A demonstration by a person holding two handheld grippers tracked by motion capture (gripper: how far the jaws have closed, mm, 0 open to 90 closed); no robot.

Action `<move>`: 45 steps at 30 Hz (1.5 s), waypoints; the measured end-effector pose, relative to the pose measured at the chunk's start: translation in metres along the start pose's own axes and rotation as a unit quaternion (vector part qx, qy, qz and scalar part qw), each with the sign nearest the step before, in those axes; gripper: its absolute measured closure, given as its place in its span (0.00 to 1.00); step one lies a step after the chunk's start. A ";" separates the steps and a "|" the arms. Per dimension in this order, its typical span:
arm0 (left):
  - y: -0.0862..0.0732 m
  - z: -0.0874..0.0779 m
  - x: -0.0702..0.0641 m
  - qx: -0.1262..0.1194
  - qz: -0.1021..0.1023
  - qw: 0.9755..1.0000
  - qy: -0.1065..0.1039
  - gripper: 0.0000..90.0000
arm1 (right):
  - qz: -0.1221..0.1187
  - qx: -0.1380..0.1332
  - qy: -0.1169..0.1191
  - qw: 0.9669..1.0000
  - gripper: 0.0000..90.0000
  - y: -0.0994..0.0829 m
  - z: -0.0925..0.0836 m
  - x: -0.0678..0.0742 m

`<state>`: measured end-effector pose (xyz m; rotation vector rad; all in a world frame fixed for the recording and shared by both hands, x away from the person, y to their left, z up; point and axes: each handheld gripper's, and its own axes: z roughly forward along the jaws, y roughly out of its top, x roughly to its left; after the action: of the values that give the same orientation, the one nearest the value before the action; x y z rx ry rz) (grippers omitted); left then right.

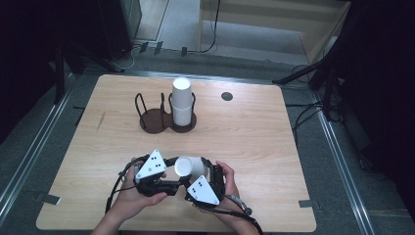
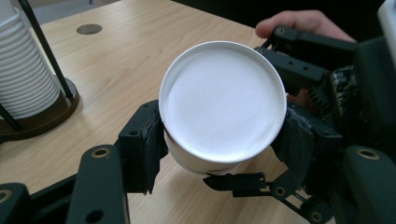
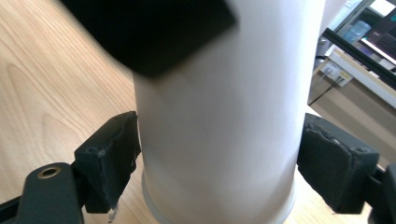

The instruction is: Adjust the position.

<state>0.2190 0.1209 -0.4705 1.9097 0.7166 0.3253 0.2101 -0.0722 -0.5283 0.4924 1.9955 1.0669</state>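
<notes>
A white paper cup (image 1: 188,165) lies on its side in the air just above the table's front edge, held between both grippers. My left gripper (image 1: 180,174) is shut on it near its base; in the left gripper view the cup's round bottom (image 2: 223,102) faces the camera with a pad pressed on each side. My right gripper (image 1: 206,172) is at the cup's mouth end. In the right gripper view the cup wall (image 3: 215,135) stands between the pads (image 3: 112,158), with a thin gap at the right pad, so these jaws are open around it.
A dark two-ring cup rack (image 1: 166,120) stands mid-table, its right ring holding a tall stack of white cups (image 1: 181,103), its left ring bare. A round grommet (image 1: 226,96) sits in the wooden table (image 1: 254,142) further back. Stands and cables surround the table.
</notes>
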 end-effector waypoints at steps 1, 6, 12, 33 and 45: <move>0.000 -0.001 0.001 0.000 -0.004 1.000 -0.003 0.40 | -0.001 0.001 -0.003 1.000 0.20 -0.001 0.001 0.000; -0.001 0.000 0.004 0.010 -0.007 1.000 -0.007 0.39 | -0.022 -0.002 -0.009 1.000 0.28 -0.003 0.001 0.003; -0.001 0.001 0.005 0.020 -0.010 1.000 -0.005 0.38 | -0.044 0.001 -0.025 0.999 0.33 -0.005 0.002 0.007; -0.003 0.011 0.003 0.053 -0.021 0.998 0.003 0.30 | -0.142 -0.008 -0.050 0.989 0.33 -0.002 0.000 0.021; -0.006 0.006 0.011 0.021 -0.027 0.999 0.026 0.36 | -0.104 -0.015 -0.040 0.994 0.15 0.003 -0.001 0.016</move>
<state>0.2283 0.1247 -0.4800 1.9240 0.8152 0.3297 0.1991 -0.0607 -0.5331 0.2994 1.9106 0.9310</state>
